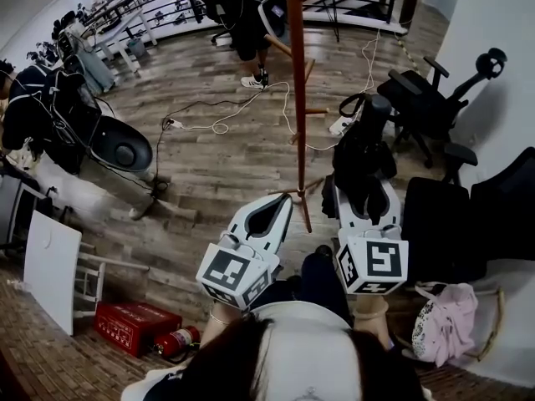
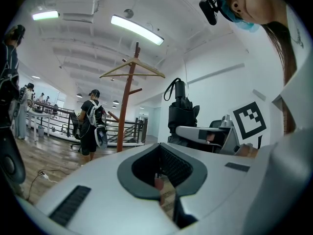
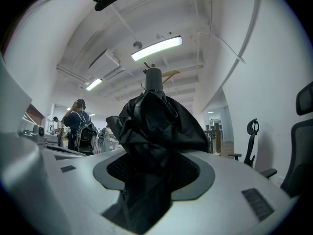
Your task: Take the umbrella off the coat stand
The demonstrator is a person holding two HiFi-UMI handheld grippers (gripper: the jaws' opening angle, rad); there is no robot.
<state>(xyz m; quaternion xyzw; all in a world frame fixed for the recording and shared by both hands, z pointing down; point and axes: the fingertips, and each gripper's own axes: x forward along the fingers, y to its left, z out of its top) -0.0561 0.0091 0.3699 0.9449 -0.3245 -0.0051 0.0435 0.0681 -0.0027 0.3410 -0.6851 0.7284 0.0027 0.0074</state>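
The folded black umbrella (image 3: 157, 124) stands between the right claw's (image 3: 152, 156) widely spread jaws, which clamp it, beside the coat stand (image 1: 297, 98). The left claw's (image 2: 159, 150) jaws meet, holding nothing.

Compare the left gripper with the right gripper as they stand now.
The right gripper is clamped on the folded black umbrella, with its jaws spread round it. The left gripper holds nothing and its jaws are together. In the head view the right gripper sits right of the coat stand's pole, the left gripper just left of its foot. Both are white, carry a marker cube and point away from the person.
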